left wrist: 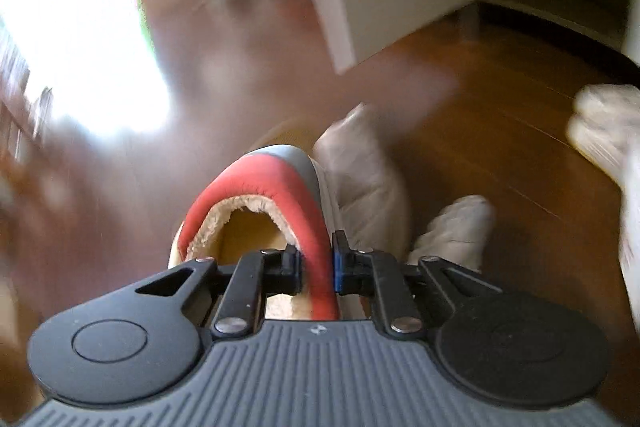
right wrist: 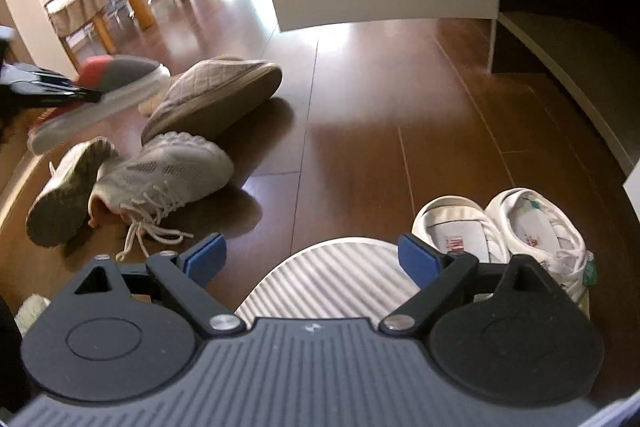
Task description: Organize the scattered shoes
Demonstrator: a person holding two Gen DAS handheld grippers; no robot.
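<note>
Red-and-grey slipper (left wrist: pixel 276 183), beige quilted slipper (right wrist: pixel 208 91)

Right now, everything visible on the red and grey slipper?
The red and grey slipper has a red collar band, a grey toe, cream fleecy lining and a pale thick sole. The left gripper holds it, jaws shut on the red collar at one side. In the right wrist view it hangs tilted above the floor, blurred.

Both wrist views low, floorward — sharing slipper (left wrist: pixel 276 183)
</note>
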